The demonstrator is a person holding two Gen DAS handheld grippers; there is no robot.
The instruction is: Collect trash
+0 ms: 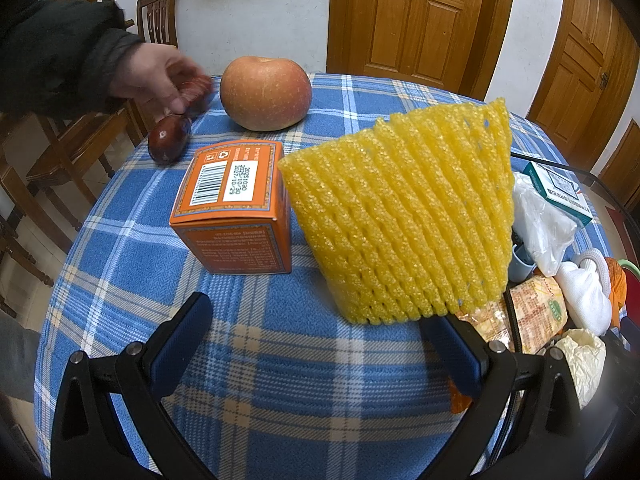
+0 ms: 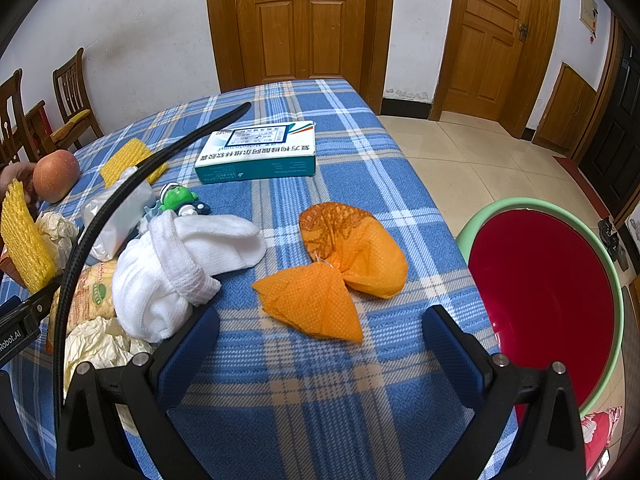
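My left gripper (image 1: 320, 344) and right gripper (image 2: 320, 344) are both spread wide, empty. I'd next close the right on the orange wrapper (image 2: 332, 272), then drop it into the red basin (image 2: 540, 300).

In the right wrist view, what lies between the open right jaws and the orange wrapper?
Only bare checked tablecloth lies between the right gripper and the orange wrapper; the right wrist view shows it.

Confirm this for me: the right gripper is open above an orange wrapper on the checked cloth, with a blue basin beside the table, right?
Not quite: the basin is red inside with a green rim, not blue, as the right wrist view shows. The right gripper is open above the orange wrapper on the checked cloth.
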